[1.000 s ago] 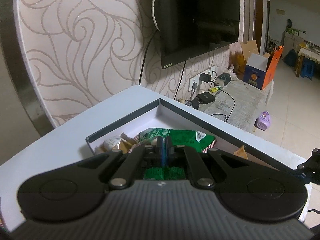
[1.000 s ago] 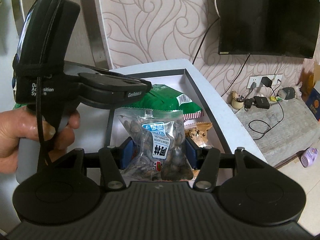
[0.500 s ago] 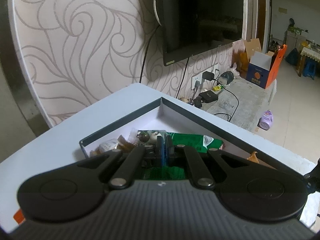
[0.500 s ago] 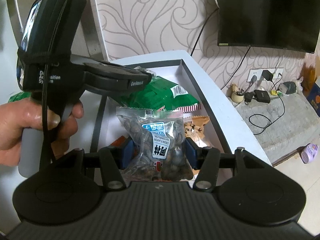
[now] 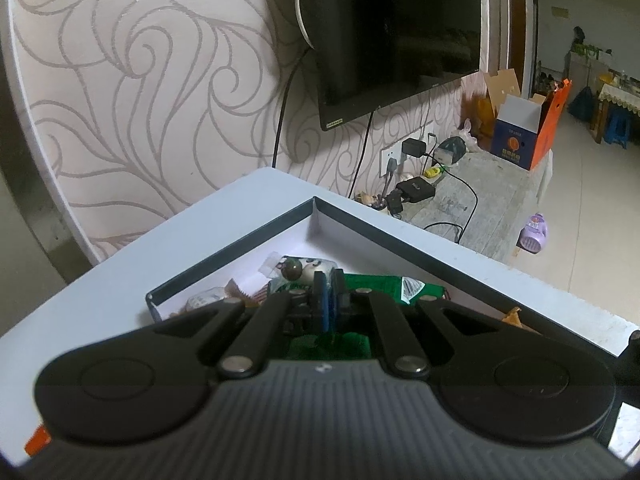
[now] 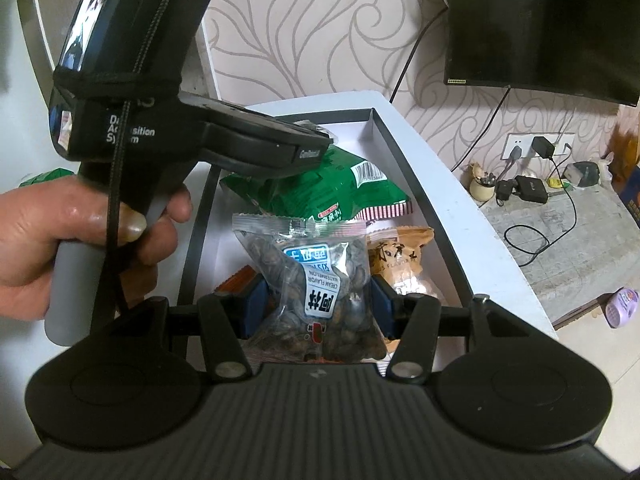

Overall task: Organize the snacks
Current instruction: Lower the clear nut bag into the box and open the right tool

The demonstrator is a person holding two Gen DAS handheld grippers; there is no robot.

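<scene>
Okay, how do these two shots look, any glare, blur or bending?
Left wrist view: dim, heavy fisheye bending at the edges, the shut left gripper close and soft. Right wrist view: brighter, label on the seed bag readable, sheen on the green bag, walls curved.

The left gripper [image 5: 329,295] has its blue pads pressed together, nothing visible between them; a bare hand [image 6: 60,236] wraps its grey handle, thumb forward. The right gripper [image 6: 318,300] holds its fingers [image 6: 256,300] spread apart, pressing either side of a packet.
</scene>
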